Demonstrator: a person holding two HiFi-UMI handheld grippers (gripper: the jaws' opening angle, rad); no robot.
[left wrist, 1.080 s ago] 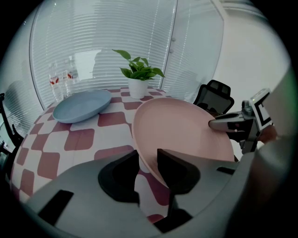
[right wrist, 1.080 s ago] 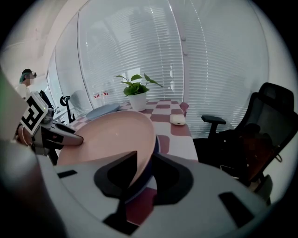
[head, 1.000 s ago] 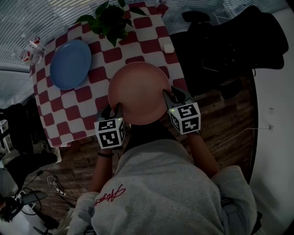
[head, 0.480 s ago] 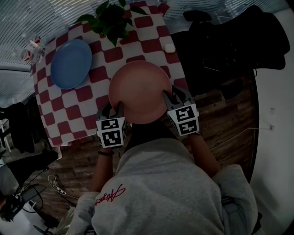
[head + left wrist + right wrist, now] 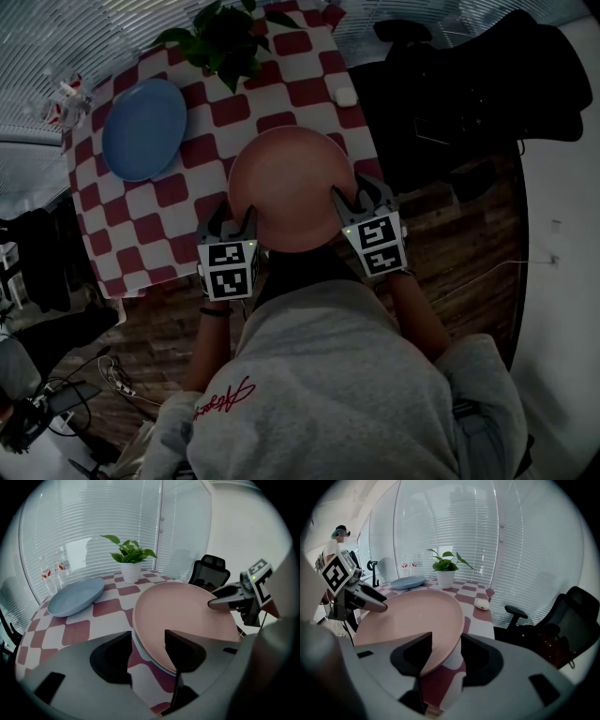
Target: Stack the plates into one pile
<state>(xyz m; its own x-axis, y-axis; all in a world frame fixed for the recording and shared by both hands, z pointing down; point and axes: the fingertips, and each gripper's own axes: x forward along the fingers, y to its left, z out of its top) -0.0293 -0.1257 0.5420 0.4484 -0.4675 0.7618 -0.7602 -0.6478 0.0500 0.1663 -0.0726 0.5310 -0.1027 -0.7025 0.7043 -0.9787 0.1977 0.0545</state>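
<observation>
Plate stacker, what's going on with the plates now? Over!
Left gripper and right gripper just opened, pink plate rim between jaws. Blue plate apart, unstacked. Nothing between plates.

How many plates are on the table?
2 in plain view: a blue plate at the far left of the table, and a pink plate at its near edge. A pale rim under the pink one may be a third.

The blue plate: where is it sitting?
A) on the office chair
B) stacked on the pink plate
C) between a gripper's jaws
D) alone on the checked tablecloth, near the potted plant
D: the blue plate lies by itself on the checked tablecloth, left of the potted plant and apart from the pink plate.
</observation>
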